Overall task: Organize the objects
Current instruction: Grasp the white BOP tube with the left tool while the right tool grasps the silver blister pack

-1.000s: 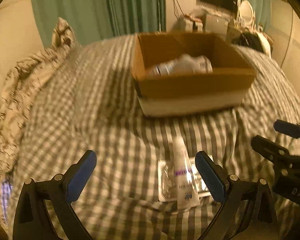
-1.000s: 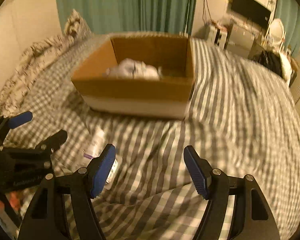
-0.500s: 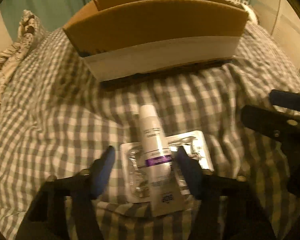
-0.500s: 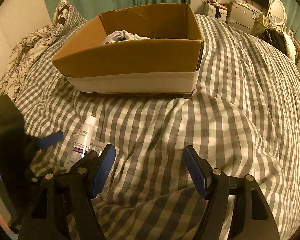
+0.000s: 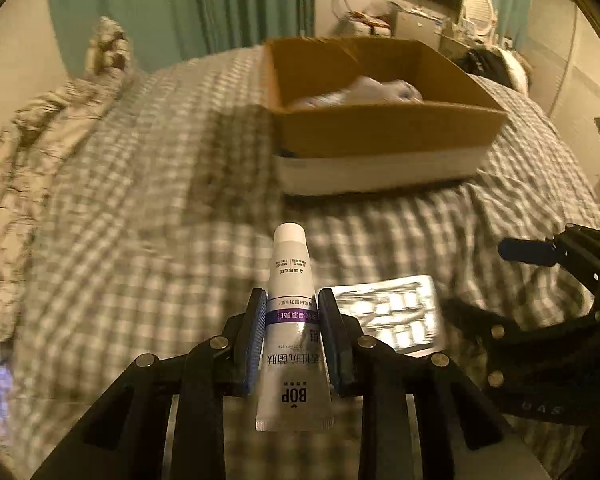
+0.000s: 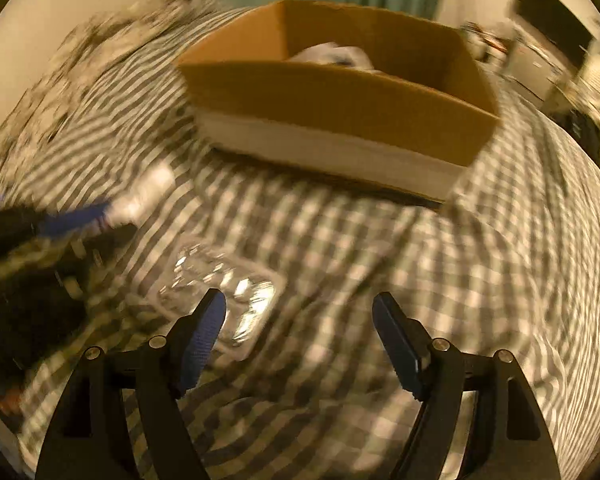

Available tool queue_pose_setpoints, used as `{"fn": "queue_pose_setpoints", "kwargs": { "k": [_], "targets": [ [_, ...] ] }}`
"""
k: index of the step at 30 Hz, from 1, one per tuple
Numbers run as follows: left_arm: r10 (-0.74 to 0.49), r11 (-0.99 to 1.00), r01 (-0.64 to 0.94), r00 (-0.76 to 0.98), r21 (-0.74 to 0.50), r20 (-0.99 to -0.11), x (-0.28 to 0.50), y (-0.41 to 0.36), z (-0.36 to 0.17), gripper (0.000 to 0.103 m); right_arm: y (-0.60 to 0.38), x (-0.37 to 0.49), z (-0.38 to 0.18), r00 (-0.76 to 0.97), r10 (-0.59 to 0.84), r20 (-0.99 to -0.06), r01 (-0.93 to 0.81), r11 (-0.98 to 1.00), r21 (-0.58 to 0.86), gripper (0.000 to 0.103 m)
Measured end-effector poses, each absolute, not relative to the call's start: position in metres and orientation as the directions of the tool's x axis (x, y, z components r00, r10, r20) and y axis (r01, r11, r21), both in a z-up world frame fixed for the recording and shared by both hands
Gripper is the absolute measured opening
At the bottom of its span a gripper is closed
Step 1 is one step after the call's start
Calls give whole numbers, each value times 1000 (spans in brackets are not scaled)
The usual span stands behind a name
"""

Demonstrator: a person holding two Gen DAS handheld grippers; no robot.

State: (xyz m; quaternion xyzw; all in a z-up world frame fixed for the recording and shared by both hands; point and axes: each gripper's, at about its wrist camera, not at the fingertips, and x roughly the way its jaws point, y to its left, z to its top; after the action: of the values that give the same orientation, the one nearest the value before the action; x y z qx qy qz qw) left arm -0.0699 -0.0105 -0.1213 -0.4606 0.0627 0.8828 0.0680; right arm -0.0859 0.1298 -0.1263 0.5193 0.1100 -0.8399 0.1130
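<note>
My left gripper [image 5: 293, 312] is shut on a white tube [image 5: 291, 280] with a purple band, held above the checked bedspread with its cap pointing away. A silvery blister pack [image 5: 392, 316] lies on the bed just right of it; it also shows in the right wrist view [image 6: 224, 292]. My right gripper [image 6: 300, 320] is open and empty, its left finger just over the pack's edge. An open cardboard box [image 5: 384, 128] sits further back with pale items inside; it also shows in the right wrist view [image 6: 340, 92].
A rumpled patterned blanket [image 5: 52, 120] lies along the bed's left side. Green curtains [image 5: 204, 4] hang behind. A desk with a screen and clutter [image 5: 420, 4] stands at the back right. My right gripper's body [image 5: 548, 320] is close on the right.
My left gripper closed on the tube and lifted it off the blister pack. My right gripper swung left toward the pack, which now lies by its left finger.
</note>
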Motion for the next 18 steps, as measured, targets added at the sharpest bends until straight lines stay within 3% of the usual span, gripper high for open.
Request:
{"fn": "queue_pose_setpoints", "kwargs": {
  "k": [4, 7, 11, 18],
  "targets": [
    [-5, -988, -125, -571, 93, -821, -66, -35, -121, 27, 100, -81, -132, -400, -81, -913, 472, -872, -129, 76],
    [-35, -988, -103, -551, 110, -834, -64, -46, -128, 27, 73, -76, -146, -394, -23, -919, 591, -772, -234, 83],
    [-40, -992, -78, -533, 96, -845, -59, -59, -135, 27, 55, -76, -169, -396, 37, -918, 660, -683, -313, 84],
    [-9, -998, -52, -497, 40, -868, -64, -69, -146, 27, 48, -103, -196, -331, 12, -943, 662, -710, -241, 85]
  ]
}}
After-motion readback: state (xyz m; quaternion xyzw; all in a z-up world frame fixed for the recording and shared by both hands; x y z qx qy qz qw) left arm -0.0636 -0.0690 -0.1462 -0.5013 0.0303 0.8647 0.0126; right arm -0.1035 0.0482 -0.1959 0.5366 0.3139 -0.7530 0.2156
